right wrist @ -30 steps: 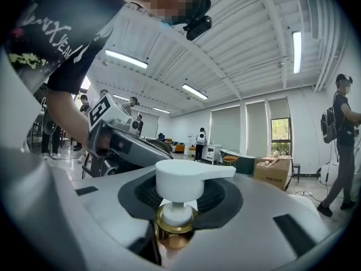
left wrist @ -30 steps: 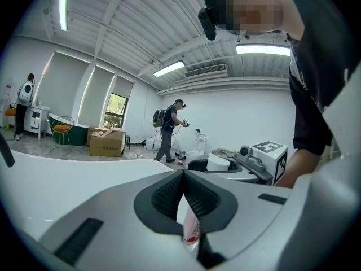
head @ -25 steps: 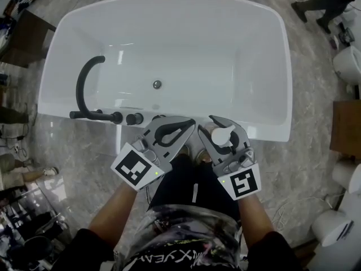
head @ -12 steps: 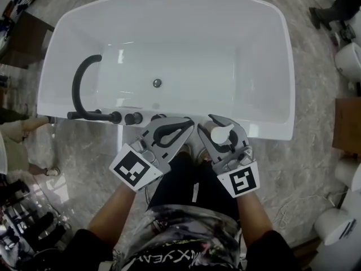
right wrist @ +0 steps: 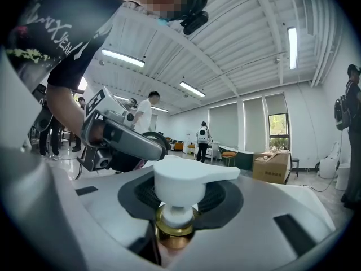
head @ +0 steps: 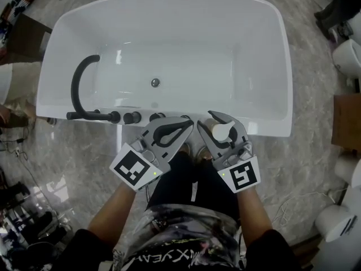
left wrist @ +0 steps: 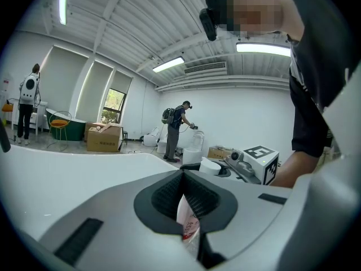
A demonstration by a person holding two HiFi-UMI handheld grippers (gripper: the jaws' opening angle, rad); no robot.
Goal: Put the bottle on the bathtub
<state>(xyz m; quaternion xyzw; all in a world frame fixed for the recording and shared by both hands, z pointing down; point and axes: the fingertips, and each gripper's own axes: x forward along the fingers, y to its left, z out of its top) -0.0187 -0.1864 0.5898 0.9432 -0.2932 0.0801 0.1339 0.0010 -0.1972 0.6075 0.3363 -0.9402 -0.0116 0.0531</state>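
Note:
The white bathtub [head: 265, 124] fills the upper head view, with its near rim just in front of both grippers. My right gripper [head: 206, 120] is shut on a pump bottle [head: 221, 131]. The bottle's white pump head [right wrist: 189, 176] and gold collar [right wrist: 176, 230] stick up between the jaws, and its body is hidden below them. The bottle hangs over the floor at the tub's near rim, clear of it. My left gripper [head: 189, 123] is beside it, jaws shut. A thin white-and-red strip [left wrist: 189, 219] shows in the slit between them.
A black curved faucet [head: 82, 86] and black knobs [head: 134, 118] sit on the tub's near-left rim. A wooden cabinet [head: 345, 126] and white toilets [head: 345, 61] stand to the right. Other people [left wrist: 179, 130] and a cardboard box [left wrist: 103, 138] are far off in the room.
Both grippers have edged slightly toward the tub rim, the bottle still held. A person's leg has come into view at the left edge.

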